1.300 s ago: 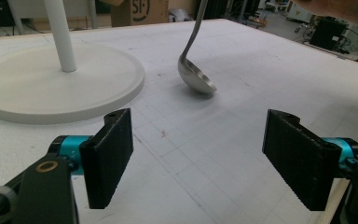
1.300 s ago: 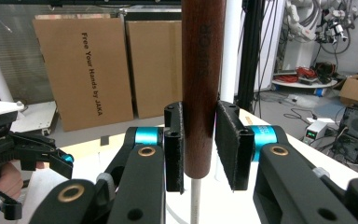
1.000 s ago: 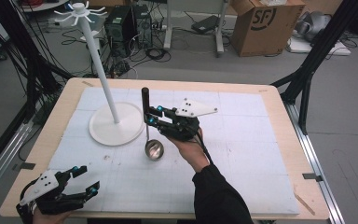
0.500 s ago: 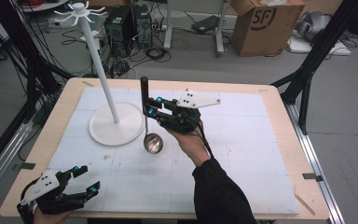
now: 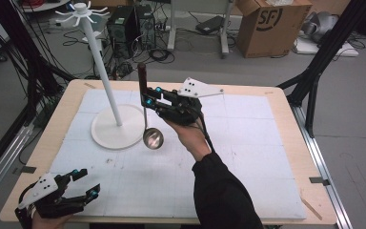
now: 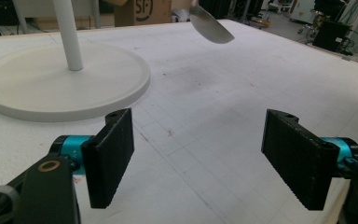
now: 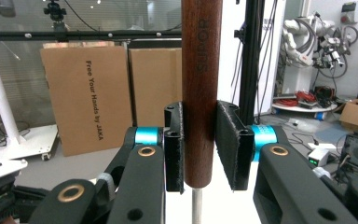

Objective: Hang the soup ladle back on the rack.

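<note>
A ladle hangs upright over the middle of the table, with a dark wooden handle on top and a steel bowl at the bottom, clear of the mat. My right gripper is shut on that wooden handle, its pads pressed on both sides. The ladle's bowl hangs in the air in the left gripper view. A white stand with hooks on top rises from a round base just left of the ladle. My left gripper rests open at the near left corner, nothing between its jaws.
A white gridded mat covers the wooden table. The stand's base lies ahead of the left gripper. Black frame legs stand at the far right corner, cardboard boxes and cables on the floor behind.
My right gripper has lifted the ladle higher and a little away from me; the bowl now hangs clear above the mat. The left gripper has stayed in place.
</note>
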